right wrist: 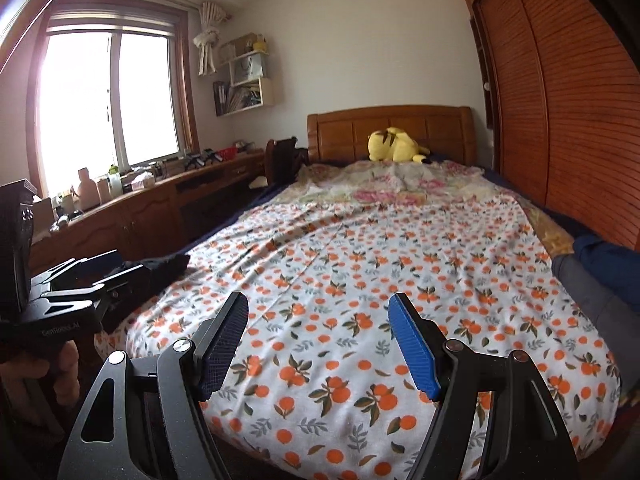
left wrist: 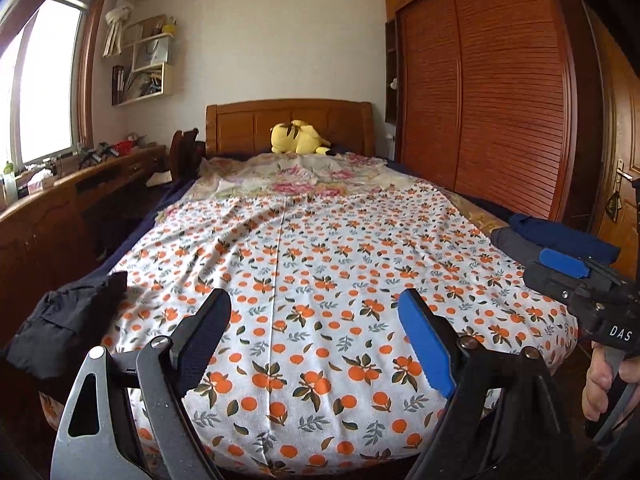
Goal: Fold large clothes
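A black garment (left wrist: 68, 320) lies crumpled at the bed's near left corner; it also shows in the right wrist view (right wrist: 160, 268). Folded dark blue and grey clothes (left wrist: 556, 236) lie at the bed's right edge, also in the right wrist view (right wrist: 600, 276). The bed is covered by a white sheet with orange fruit print (left wrist: 320, 272). My left gripper (left wrist: 316, 312) is open and empty above the sheet's near end. My right gripper (right wrist: 318, 316) is open and empty, also above the sheet. The right gripper appears at the right of the left wrist view (left wrist: 576, 276), the left gripper at the left of the right wrist view (right wrist: 88, 276).
A yellow plush toy (left wrist: 298, 138) lies by the wooden headboard (left wrist: 288, 120). A floral quilt (left wrist: 296, 176) covers the far part of the bed. A wooden desk (left wrist: 60, 200) with clutter runs along the left under the window. A wooden wardrobe (left wrist: 488, 92) stands at the right.
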